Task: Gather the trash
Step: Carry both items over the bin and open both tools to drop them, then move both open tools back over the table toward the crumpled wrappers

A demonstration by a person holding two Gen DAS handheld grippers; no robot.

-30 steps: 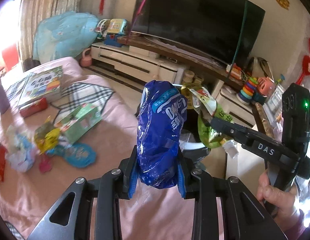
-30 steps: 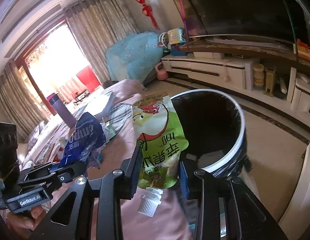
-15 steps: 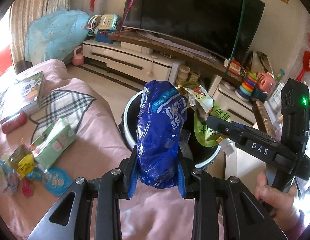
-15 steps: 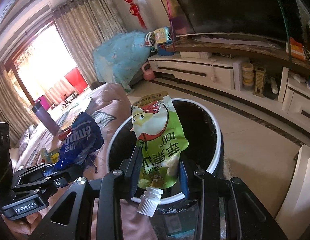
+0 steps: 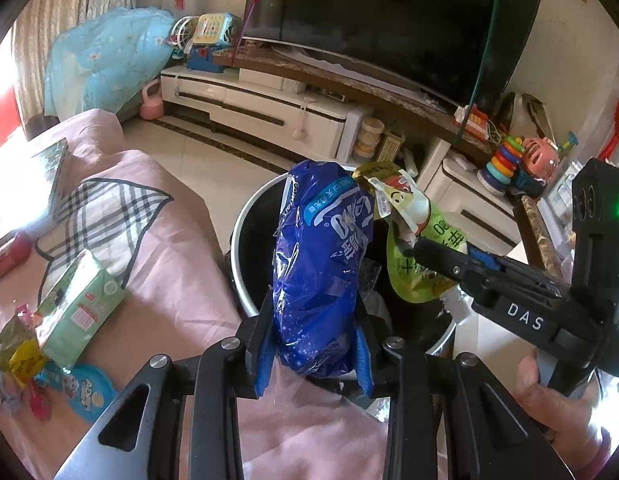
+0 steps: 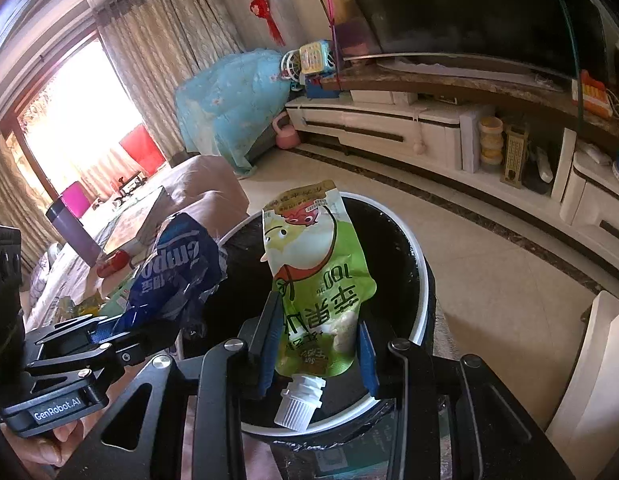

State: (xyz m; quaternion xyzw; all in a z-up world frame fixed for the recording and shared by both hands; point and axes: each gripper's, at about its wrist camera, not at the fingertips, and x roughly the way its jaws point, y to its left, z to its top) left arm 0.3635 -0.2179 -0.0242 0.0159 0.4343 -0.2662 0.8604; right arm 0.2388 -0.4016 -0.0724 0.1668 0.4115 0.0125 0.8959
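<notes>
blue wrapper [image 5: 321,276] upright, crumpled | green spout pouch [image 6: 315,292] inverted | both prob. over black bin [image 6: 405,256]

black left gripper [image 5: 315,354] with blue finger pads [image 5: 264,354] and silver screws; right gripper [image 6: 319,350] alike, marked "das", green light lit; bare-skinned right hand [image 5: 549,404].

Near rim of trash bin [image 5: 245,224] hidden behind blue wrapper [image 5: 321,272], bin floor lost in shadow, lower part of green pouch [image 5: 425,264] covered by right gripper [image 5: 419,249], wrappers at bed's left edge [image 5: 17,360] cut off, pouch small print [image 6: 317,356] unreadable.
</notes>
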